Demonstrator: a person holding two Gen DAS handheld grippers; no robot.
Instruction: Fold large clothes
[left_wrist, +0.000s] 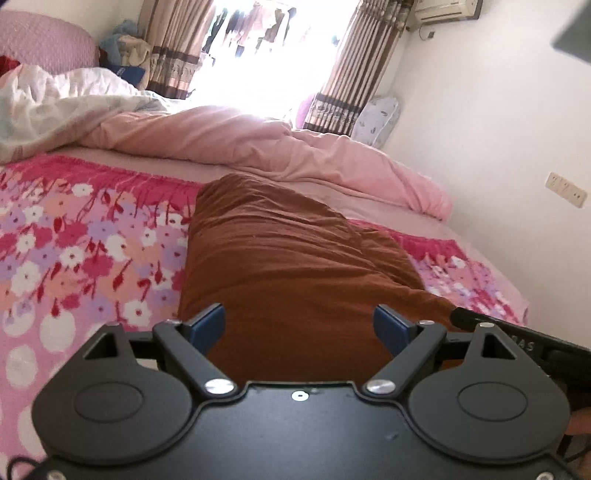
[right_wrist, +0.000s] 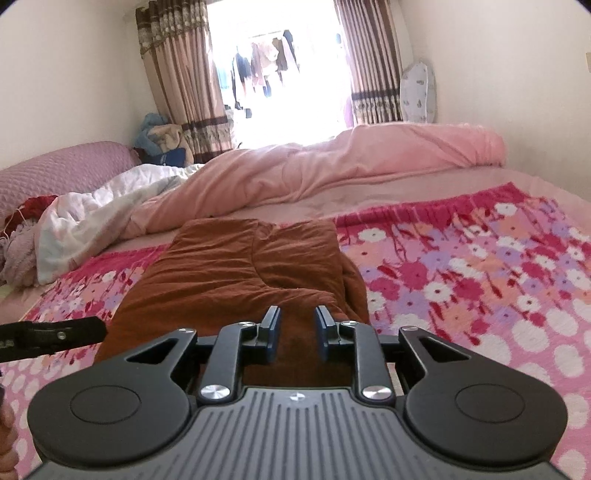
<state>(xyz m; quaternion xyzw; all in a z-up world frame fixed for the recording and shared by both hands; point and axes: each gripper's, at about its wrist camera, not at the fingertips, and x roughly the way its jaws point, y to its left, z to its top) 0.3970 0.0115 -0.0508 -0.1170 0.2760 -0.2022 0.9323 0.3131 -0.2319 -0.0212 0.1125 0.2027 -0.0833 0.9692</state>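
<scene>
A brown garment (left_wrist: 280, 266) lies folded into a long strip on the floral bedspread (left_wrist: 74, 251), running away from me. My left gripper (left_wrist: 299, 326) is wide open just above its near end, holding nothing. In the right wrist view the same brown garment (right_wrist: 236, 280) lies ahead. My right gripper (right_wrist: 297, 332) hovers over its near right part, fingers partly open with a narrow gap, nothing between them. The right gripper's tip shows in the left wrist view (left_wrist: 517, 339). The left gripper's tip shows in the right wrist view (right_wrist: 51, 336).
A pink duvet (left_wrist: 280, 147) is bunched across the far side of the bed. A white quilt (left_wrist: 55, 103) and pink headboard (left_wrist: 44, 40) are at the far left. Curtains (left_wrist: 173, 48) frame a bright window. A wall (left_wrist: 498, 129) runs along the right.
</scene>
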